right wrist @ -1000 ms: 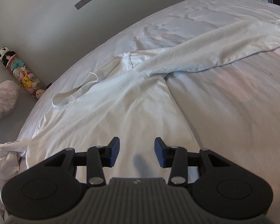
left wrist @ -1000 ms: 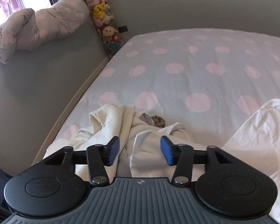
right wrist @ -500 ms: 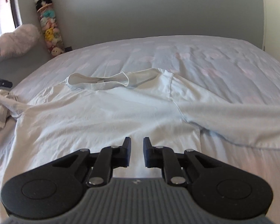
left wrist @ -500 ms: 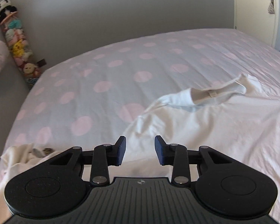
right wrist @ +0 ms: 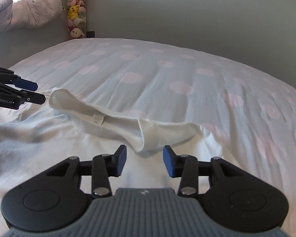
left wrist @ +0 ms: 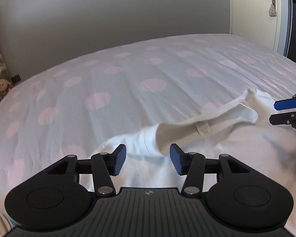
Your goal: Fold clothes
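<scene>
A white shirt (left wrist: 217,148) lies spread on the bed with its collar (left wrist: 203,124) and label facing up; it also shows in the right wrist view (right wrist: 69,144), collar (right wrist: 112,122) ahead. My left gripper (left wrist: 148,159) is open and empty, low over the shirt's left shoulder by the collar end. My right gripper (right wrist: 144,160) is open and empty, just short of the collar's right end. Each gripper shows in the other's view, the right (left wrist: 286,110) and the left (right wrist: 27,92).
The bed has a white sheet with pink dots (left wrist: 128,83). A grey wall stands behind it. A column of plush toys (right wrist: 77,9) and a pink duvet (right wrist: 25,13) are at the far left corner. A door (left wrist: 254,9) is at the right.
Both grippers swung toward the shirt's collar and came in lower and closer. Both jaws, narrowed half a second ago, have opened wide. The crumpled clothes pile left the left view.
</scene>
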Tool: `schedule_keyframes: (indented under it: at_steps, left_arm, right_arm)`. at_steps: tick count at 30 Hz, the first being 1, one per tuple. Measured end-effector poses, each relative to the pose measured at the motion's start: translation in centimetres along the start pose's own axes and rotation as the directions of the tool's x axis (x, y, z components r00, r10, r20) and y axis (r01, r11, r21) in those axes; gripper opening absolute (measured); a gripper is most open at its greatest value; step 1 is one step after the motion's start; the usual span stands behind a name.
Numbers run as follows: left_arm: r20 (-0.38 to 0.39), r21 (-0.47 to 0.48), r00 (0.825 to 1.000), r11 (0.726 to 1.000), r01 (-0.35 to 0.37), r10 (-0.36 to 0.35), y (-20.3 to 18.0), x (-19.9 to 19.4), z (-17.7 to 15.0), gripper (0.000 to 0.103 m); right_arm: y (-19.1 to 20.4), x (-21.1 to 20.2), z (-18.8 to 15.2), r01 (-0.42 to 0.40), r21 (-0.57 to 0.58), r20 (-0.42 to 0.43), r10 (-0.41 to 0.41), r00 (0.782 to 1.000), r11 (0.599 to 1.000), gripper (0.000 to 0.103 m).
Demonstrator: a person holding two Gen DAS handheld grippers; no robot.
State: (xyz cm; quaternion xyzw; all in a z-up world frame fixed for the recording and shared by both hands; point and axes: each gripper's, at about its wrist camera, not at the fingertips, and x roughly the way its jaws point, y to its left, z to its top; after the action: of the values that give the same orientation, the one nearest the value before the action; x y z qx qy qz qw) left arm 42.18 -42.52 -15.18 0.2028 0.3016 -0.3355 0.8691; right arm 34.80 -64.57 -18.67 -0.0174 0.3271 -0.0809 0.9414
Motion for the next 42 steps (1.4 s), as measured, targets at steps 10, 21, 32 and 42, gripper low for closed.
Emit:
schedule_keyframes:
  at_steps: [10,21,32,42]
  left_arm:
    - [-0.183,0.015,0.982,0.999,-0.051,0.053,-0.6,4.3,1.6,0.007]
    - [-0.084,-0.081,0.992,0.991,-0.105,0.098,1.2,5.0,7.0,0.002]
    - [-0.163,0.01,0.977,0.991,-0.136,0.136,-0.1,12.1,5.6,0.002]
    - [-0.134,-0.047,0.986,0.994,-0.103,0.096,1.2,11.8,5.4,0.028]
  right_arm:
    - [0.2,4.9,1.4,0.062,0.006,-0.189,-0.06,0.98,0.998,0.007]
    - [-2.0,5.3,7.9,0.132,0.104,-0.032,-0.13,0.991,0.986,0.001]
    - [-2.6,12.9,6.3,0.144,0.109,-0.088,-0.134,0.987,0.984,0.002]
    - [-4.6,12.6,6.1,0.041,0.208,-0.062,-0.029,0.998,0.977,0.028]
